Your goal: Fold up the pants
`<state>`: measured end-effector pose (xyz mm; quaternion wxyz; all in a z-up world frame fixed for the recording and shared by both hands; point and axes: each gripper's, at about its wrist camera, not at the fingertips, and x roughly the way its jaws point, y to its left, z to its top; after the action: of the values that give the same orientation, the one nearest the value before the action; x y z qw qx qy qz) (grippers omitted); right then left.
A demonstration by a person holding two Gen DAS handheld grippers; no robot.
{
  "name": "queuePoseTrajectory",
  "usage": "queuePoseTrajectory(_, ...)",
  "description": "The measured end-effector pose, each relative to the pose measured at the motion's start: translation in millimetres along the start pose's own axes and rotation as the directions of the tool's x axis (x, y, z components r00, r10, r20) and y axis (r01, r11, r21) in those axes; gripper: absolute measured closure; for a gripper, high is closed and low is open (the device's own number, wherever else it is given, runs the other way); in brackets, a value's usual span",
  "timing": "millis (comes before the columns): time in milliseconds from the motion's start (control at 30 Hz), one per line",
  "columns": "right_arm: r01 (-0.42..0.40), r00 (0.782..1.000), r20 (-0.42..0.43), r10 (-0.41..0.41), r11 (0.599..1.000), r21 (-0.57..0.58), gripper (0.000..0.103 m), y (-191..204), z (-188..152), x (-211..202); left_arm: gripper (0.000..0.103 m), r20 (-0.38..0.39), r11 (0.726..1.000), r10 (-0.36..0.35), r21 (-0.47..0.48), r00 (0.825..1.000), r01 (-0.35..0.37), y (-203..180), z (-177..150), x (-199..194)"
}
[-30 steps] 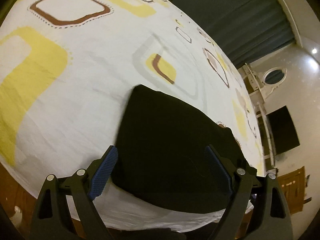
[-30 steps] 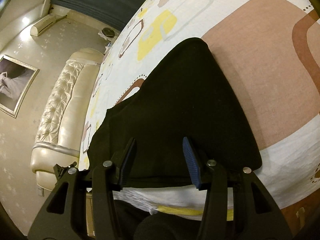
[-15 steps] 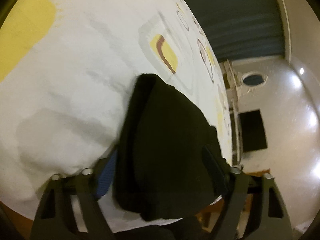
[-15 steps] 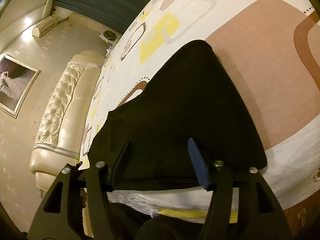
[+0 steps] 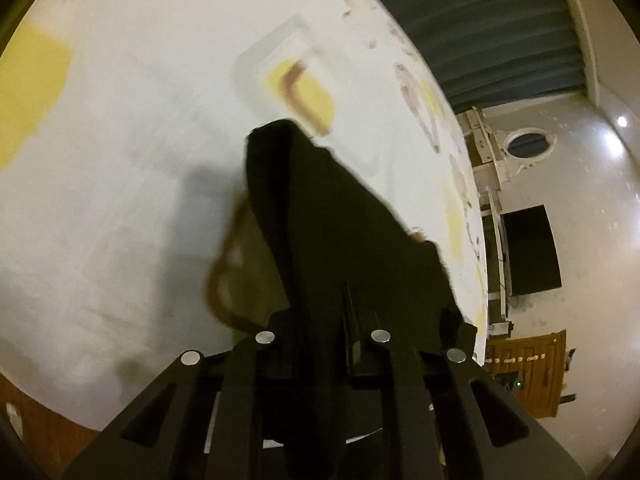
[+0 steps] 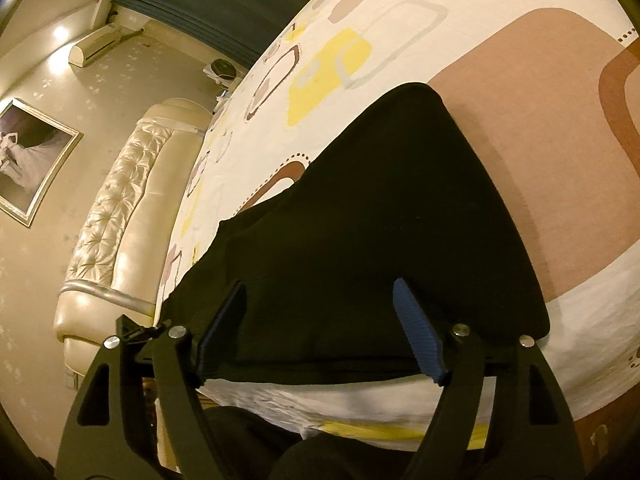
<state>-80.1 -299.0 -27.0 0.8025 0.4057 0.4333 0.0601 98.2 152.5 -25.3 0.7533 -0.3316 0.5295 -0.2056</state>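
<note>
Pants (image 6: 384,240) lie black and partly folded on the bed (image 6: 560,128), whose white sheet carries yellow, brown and grey rounded squares. In my right wrist view they spread from the centre down toward 6 o'clock, their near edge running along the sheet close to the bed's edge. My right claw (image 6: 320,332) hangs over that near edge with its jaws opening, the blue pads wide apart and the cloth under the gap, not pressed by either pad. In my left wrist view the picture is blurred, yet I can see my left claw (image 5: 320,320) at 6 o'clock with its jaws closing on a bunched part of the pants (image 5: 320,220), which rises from the claw toward 12 o'clock as a dark raised ridge above the sheet. A padded headboard (image 6: 120,208) stands at 9 o'clock in the right view.
</note>
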Motion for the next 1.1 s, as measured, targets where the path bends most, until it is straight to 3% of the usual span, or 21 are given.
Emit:
queuePoseTrajectory(233, -0.006, 1.000, -0.003, 0.006, 1.000, -0.008, 0.020, 2.9, 0.7, 1.0, 0.089, 0.032, 0.988, 0.043, 0.146, 0.999, -0.048, -99.8, -4.6, -19.2)
queuePoseTrajectory(467, -0.018, 1.000, -0.002, 0.018, 1.000, -0.002, 0.020, 1.3, 0.1, -0.1, 0.089, 0.021, 0.948, 0.041, 0.316, 0.999, -0.046, -200.9, -29.2, -5.5)
queuePoseTrajectory(567, -0.022, 1.000, -0.002, 0.022, 1.000, 0.002, 0.020, 0.4, -0.2, 0.1, 0.089, 0.022, 0.913, 0.051, 0.404, 0.998, -0.056, -246.9, -50.5, 17.2)
queuePoseTrajectory(733, -0.023, 1.000, 0.001, 0.023, 1.000, -0.002, 0.020, 0.4, -1.0, 0.7, 0.089, -0.035, 0.874, 0.055, 0.484, 0.998, -0.032, -285.7, -84.0, 70.7)
queuePoseTrajectory(900, -0.025, 1.000, 0.005, 0.025, 1.000, -0.003, 0.020, 0.4, -2.9, -0.3, 0.089, -0.039, 0.802, 0.143, 0.590, 0.989, -0.093, -316.5, -128.3, 139.0)
queuePoseTrajectory(1100, -0.036, 0.999, 0.006, 0.036, 0.999, 0.005, 0.020, -0.6, -3.3, -0.7, 0.089, -0.017, 0.731, 0.257, 0.658, 0.966, -0.182, -320.2, -167.6, 201.5)
